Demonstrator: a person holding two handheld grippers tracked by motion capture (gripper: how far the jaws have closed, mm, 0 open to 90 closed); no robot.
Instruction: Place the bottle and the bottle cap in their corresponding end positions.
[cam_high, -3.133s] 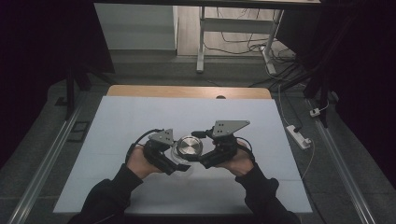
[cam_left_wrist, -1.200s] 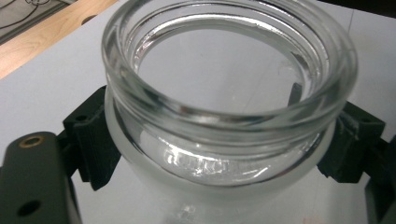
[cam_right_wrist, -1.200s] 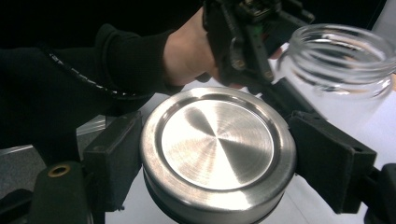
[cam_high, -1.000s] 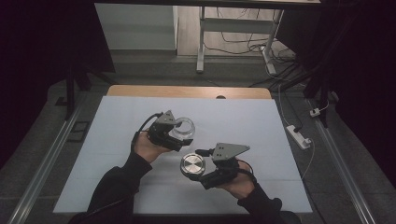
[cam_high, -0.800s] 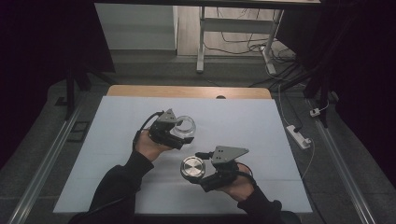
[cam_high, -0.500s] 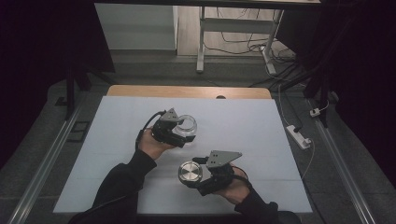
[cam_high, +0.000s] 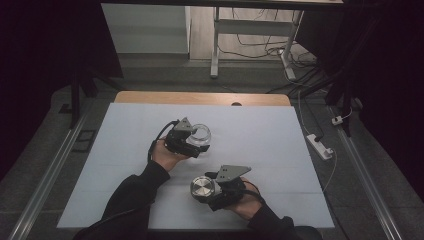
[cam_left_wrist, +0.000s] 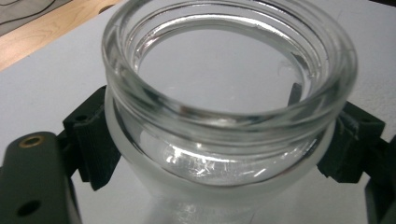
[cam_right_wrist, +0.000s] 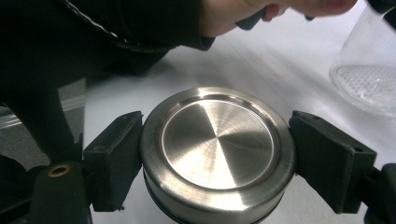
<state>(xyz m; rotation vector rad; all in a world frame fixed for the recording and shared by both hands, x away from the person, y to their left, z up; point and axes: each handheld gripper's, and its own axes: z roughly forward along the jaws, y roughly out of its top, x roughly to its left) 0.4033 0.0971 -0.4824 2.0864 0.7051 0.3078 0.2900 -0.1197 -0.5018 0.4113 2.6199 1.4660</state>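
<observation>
A clear glass jar (cam_high: 201, 135) (cam_left_wrist: 224, 98) without a lid is clamped between the black pads (cam_left_wrist: 93, 140) of my left gripper (cam_high: 196, 141) at the table's middle. Its mouth faces up, and the jar looks empty. Nearer the front edge, my right gripper (cam_high: 201, 190) (cam_right_wrist: 217, 158) is shut on a round brushed-steel lid (cam_high: 202, 188) (cam_right_wrist: 217, 149), top side up, low over the white table (cam_high: 260, 135). In the right gripper view the jar (cam_right_wrist: 369, 79) and the other hand sit at the upper right.
The white table covering ends at a wooden strip (cam_high: 200, 98) along the far edge. A white power strip (cam_high: 320, 146) lies on the floor off the right side. Metal rails (cam_high: 45, 175) run along both sides. Table legs and cables stand beyond the far end.
Three seconds ago both grippers met at the jar with the lid on it. Since then the right gripper has carried the lid toward the front edge and lower; the left keeps the jar, shifted slightly.
</observation>
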